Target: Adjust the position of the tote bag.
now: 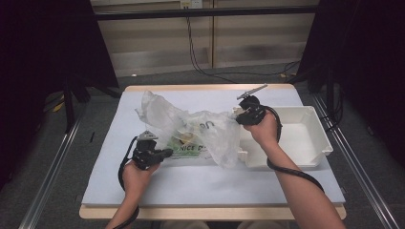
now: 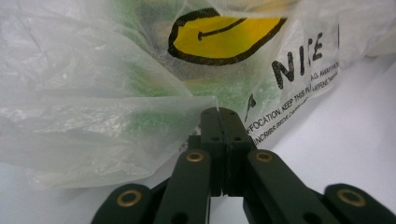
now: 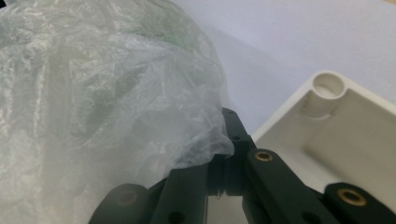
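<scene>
A thin, clear plastic bag with a yellow smiley face and black lettering lies crumpled in the middle of the table, with something green inside it. My left gripper is at the bag's near left edge. In the left gripper view the jaws of my left gripper are together, with the bag's film edge pinched at their tips. My right gripper holds the bag's right side lifted. In the right gripper view the bag's film drapes over the closed jaws of my right gripper.
A white plastic tray stands at the right of the table, its corner just beside the right gripper. A pale mat covers the tabletop. Black cables trail from both grippers along the forearms.
</scene>
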A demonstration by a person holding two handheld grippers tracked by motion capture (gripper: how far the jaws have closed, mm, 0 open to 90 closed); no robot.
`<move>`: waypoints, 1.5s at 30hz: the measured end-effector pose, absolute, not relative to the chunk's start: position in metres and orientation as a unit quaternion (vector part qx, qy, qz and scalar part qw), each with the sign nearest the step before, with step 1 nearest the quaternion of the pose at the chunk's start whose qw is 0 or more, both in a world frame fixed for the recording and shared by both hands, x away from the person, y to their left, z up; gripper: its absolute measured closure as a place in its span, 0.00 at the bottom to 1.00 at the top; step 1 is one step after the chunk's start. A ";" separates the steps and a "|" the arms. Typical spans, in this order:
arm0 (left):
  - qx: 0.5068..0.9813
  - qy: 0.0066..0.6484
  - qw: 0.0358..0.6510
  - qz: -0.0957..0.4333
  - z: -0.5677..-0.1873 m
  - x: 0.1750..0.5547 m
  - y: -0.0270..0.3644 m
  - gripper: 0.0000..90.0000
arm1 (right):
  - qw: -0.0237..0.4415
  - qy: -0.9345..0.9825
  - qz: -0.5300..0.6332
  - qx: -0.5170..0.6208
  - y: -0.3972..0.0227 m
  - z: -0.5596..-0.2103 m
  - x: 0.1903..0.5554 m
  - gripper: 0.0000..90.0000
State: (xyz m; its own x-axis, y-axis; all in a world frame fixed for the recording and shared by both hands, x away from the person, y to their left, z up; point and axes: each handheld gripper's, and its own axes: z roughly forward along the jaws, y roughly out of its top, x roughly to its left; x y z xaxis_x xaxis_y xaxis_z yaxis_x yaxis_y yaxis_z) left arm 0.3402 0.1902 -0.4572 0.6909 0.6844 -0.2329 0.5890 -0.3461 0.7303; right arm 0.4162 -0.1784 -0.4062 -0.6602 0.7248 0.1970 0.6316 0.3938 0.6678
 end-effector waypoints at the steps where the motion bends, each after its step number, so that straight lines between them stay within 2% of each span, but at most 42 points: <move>1: 0.817 0.389 0.421 0.058 -0.455 0.340 0.191 0.83 | 0.064 0.835 0.366 0.405 -0.176 -0.406 0.414 0.99; 2: 0.816 0.389 0.424 0.059 -0.454 0.340 0.191 0.83 | 0.064 0.835 0.366 0.405 -0.176 -0.406 0.414 0.99; 6: 0.804 0.390 0.445 0.061 -0.446 0.336 0.190 0.67 | 0.063 0.835 0.368 0.404 -0.174 -0.408 0.409 0.99; 19: 0.821 0.348 0.452 0.035 -0.443 0.331 0.155 0.58 | 0.063 0.838 0.363 0.402 -0.172 -0.409 0.403 0.98; 21: 0.823 0.345 0.450 0.033 -0.444 0.332 0.149 0.58 | 0.066 0.839 0.361 0.401 -0.172 -0.407 0.402 0.95; 24: 0.826 0.340 0.449 0.032 -0.445 0.333 0.146 0.59 | 0.081 0.841 0.360 0.396 -0.173 -0.402 0.399 0.81; 26: 0.826 0.339 0.449 0.030 -0.446 0.334 0.145 0.60 | 0.102 0.842 0.349 0.398 -0.176 -0.394 0.394 0.66; 34: 0.824 0.336 0.456 0.027 -0.444 0.337 0.141 0.64 | 0.117 0.846 0.334 0.399 -0.190 -0.382 0.385 0.53; 43: 0.830 0.327 0.451 0.028 -0.441 0.338 0.135 0.69 | 0.119 0.849 0.330 0.396 -0.205 -0.372 0.370 0.42; 45: 0.829 0.326 0.453 0.028 -0.440 0.339 0.133 0.71 | 0.119 0.848 0.335 0.393 -0.208 -0.367 0.366 0.37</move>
